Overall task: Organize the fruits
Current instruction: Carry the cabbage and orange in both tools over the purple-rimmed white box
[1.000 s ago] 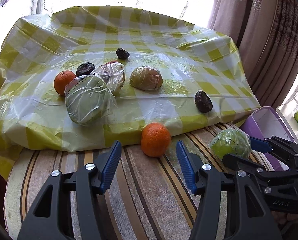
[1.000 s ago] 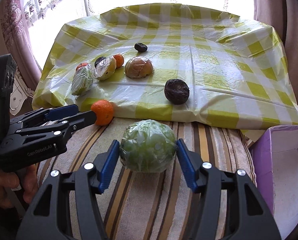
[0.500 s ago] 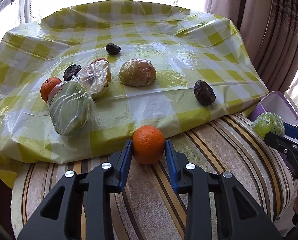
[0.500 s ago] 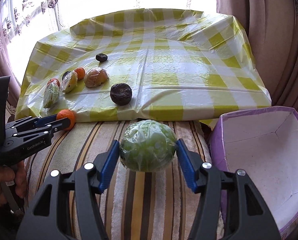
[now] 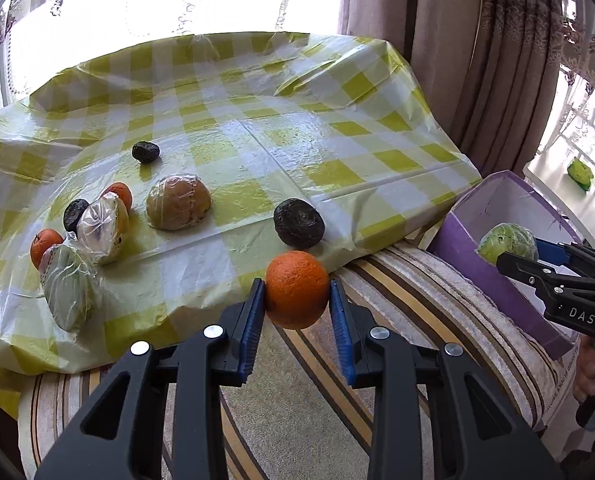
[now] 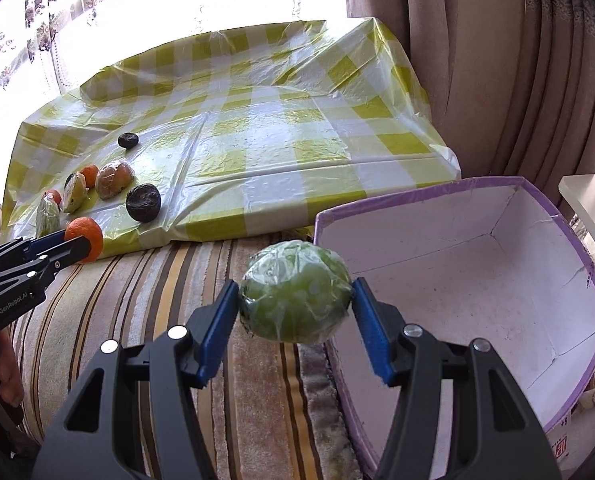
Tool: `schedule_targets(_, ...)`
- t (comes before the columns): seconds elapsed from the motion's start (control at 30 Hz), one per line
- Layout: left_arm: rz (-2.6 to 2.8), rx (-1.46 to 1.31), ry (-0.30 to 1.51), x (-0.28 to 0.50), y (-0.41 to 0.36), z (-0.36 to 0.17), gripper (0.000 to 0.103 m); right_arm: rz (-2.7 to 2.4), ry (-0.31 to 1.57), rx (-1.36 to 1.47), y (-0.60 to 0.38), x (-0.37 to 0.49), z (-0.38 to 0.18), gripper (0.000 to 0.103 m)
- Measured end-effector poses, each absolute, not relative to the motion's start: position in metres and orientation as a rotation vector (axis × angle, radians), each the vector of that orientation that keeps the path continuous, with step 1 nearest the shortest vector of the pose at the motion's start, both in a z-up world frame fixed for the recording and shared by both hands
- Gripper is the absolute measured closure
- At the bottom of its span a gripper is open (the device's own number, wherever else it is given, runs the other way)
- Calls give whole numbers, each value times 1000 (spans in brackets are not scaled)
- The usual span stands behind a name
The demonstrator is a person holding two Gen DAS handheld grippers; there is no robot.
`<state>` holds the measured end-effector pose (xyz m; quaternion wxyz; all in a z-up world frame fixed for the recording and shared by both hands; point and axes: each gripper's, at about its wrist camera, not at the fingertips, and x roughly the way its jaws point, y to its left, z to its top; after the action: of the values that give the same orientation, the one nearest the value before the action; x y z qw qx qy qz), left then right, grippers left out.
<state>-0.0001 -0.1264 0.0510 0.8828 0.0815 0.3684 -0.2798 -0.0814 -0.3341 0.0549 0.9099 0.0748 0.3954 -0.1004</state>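
1. While I am working both claws at once, I am gripping an orange (image 5: 296, 289) in the left claw (image 5: 297, 312); its blue pads (image 5: 253, 322) are pressing the fruit on both sides, and the fruit is hanging clear above the striped cushion (image 5: 397, 312), near the edge of the checked cloth (image 5: 257, 120).
2. I am gripping a wrapped green fruit (image 6: 295, 291) in the right claw (image 6: 295, 320), its pads closed against the plastic film, just beside the near rim of the purple box (image 6: 449, 188), whose white inside is showing nothing in it.
3. I am leaving the other fruit on the cloth: a large dark fruit (image 5: 299, 223), a small dark fruit (image 5: 146, 151), a wrapped brown fruit (image 5: 178, 202), and a cluster at the left of wrapped pieces (image 5: 67, 292) and small oranges (image 5: 46, 246).
4. I am judging the green fruit to be the weaker hold: film is slippery, the pads are meeting it only at its widest points, and a jolt could let it turn or drop onto the cushion short of the box.
5. I am also watching the box wall: a low approach could knock the rim and shift the box.
6. I am keeping the claws well apart, since bringing both to the box together could make them collide.
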Motion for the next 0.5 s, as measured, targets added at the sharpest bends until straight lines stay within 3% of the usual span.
schedule_targets(0.5, -938, 300, 705, -37, -282, 61, 73, -461, 844, 214, -420, -112, 31, 45)
